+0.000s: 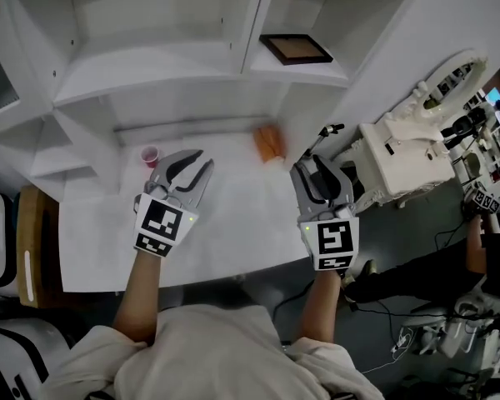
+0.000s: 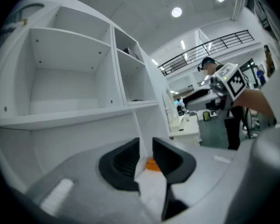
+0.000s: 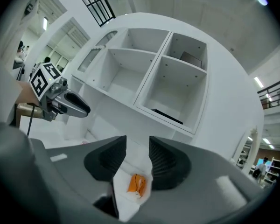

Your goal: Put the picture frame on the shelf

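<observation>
The picture frame (image 1: 296, 48), dark-rimmed with a brown middle, lies flat inside the right compartment of the white shelf unit (image 1: 142, 77). It appears as a thin dark slab (image 3: 167, 116) in the right gripper view. My left gripper (image 1: 202, 161) hovers over the white table (image 1: 233, 232), open with nothing between its jaws (image 2: 146, 146). My right gripper (image 1: 315, 167) is beside it near the table's right edge. It is also open and empty (image 3: 137, 146). Neither gripper touches the frame.
An orange packet (image 1: 269, 142) lies on the table near the shelf foot, ahead of both grippers (image 3: 136, 185). A small pink cup (image 1: 151, 155) stands left of the left gripper. A white machine (image 1: 408, 152) and cables crowd the floor on the right.
</observation>
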`<state>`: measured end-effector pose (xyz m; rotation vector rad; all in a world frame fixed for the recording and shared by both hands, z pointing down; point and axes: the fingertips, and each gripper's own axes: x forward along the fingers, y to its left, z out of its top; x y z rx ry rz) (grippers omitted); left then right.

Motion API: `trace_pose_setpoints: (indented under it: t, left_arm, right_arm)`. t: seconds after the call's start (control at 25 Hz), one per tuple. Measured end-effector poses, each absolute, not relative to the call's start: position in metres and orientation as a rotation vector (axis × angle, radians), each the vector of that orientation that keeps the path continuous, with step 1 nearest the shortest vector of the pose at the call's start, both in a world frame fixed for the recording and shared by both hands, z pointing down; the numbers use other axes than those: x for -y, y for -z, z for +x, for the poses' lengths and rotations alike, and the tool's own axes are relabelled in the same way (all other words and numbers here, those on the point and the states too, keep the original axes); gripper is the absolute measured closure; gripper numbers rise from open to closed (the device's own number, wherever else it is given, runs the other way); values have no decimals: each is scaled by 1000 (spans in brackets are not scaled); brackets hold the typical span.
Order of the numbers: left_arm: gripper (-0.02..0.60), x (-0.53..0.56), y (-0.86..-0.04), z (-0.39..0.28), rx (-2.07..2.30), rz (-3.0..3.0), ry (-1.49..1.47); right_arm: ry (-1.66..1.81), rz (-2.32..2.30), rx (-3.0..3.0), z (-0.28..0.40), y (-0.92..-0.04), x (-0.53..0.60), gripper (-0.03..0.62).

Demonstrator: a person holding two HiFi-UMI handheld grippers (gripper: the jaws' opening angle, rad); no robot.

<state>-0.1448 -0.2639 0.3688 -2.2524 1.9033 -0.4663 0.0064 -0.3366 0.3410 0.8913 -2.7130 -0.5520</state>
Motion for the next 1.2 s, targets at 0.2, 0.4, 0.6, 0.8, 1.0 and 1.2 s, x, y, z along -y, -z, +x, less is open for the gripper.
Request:
trace_pose_setpoints:
  t: [0.2, 0.4, 0.6, 0.8, 1.0, 1.2]
  left_arm:
    - [492, 235, -390, -139, -1845, -2324, 470]
    - [492, 199, -400, -127, -1780, -2384, 463]
    - [503, 158, -397, -123, -1736, -2392, 436]
    - [513, 119, -394, -119, -1689, -2402, 422]
    - [546, 86, -398, -118, -1657, -2421, 416]
    - [577, 62, -398, -106, -1590, -2450, 407]
  right_arm:
    - [436, 984, 2669, 22, -369, 300, 462]
    - [364, 1073, 2629, 38, -386, 257, 465]
    - [346, 1156, 2619, 44, -380, 211, 468]
    - [348, 1224, 2640, 46, -372, 167, 494]
    - [347, 1258, 2670, 44, -372, 123, 553]
    - [346, 1238, 2684, 40, -376, 89, 584]
